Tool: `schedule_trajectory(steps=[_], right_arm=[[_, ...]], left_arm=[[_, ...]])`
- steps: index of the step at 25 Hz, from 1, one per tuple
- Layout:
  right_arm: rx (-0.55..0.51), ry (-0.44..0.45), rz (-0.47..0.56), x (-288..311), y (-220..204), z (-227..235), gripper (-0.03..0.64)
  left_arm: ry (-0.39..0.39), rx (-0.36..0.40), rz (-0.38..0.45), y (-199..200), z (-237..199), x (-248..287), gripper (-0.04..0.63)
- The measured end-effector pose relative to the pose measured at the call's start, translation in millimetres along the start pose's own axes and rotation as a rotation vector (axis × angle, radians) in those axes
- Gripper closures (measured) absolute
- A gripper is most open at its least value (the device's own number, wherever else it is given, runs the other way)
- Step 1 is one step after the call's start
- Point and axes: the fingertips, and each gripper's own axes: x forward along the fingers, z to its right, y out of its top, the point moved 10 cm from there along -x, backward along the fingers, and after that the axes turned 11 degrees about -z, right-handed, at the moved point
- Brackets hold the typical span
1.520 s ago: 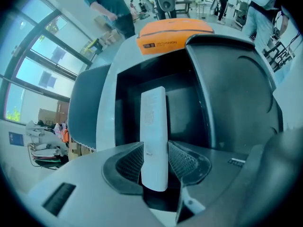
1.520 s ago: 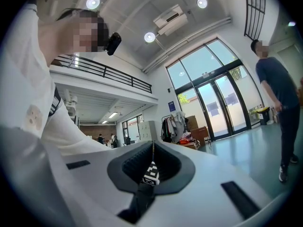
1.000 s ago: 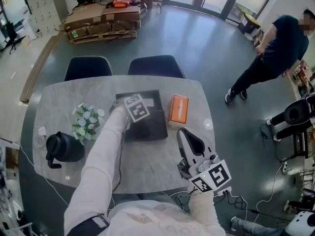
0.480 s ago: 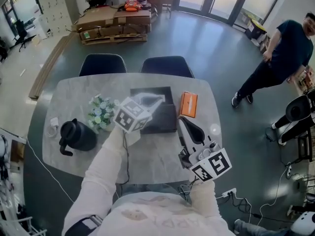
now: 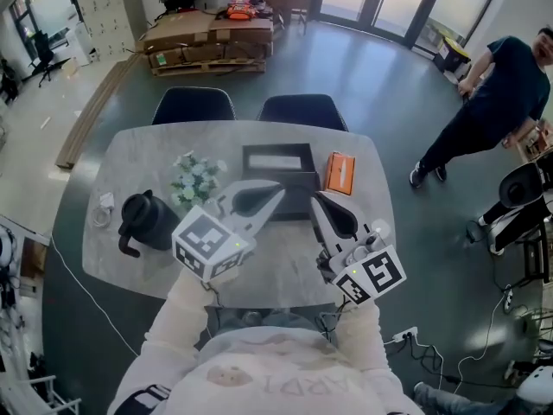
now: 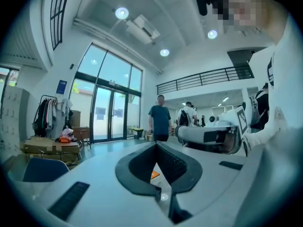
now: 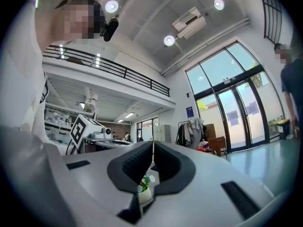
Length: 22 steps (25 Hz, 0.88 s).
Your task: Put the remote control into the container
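Left tongs, right tongs closed; orange box print illegible.

Black jug — flowers — orange box

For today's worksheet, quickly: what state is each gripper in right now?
Left gripper: jaws closed, holding nothing.
Right gripper: jaws closed, holding nothing.

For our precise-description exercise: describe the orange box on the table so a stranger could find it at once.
Start at the large pale table in the middle of the room. Near its far edge sits a black container. The orange box lies to its right, the only orange thing on the table.
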Motion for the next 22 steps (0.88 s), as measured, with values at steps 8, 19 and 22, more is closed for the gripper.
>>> schedule_trajectory(steps=[8, 19, 22], right_arm=[[-0.041, 0.013, -0.017, 3, 9, -23, 0.598], [-0.063, 0.021, -0.039, 7, 17, -25, 0.598], [-0.053, 0.03, -0.041, 7, 20, -20, 0.598]], left_arm=[[0.013, 0.021, 0.072, 15, 22, -36, 0.583], [0.016, -0.003, 0.071, 16, 12, -35, 0.583], [0.017, -0.016, 0.065, 17, 9, -34, 0.583]])
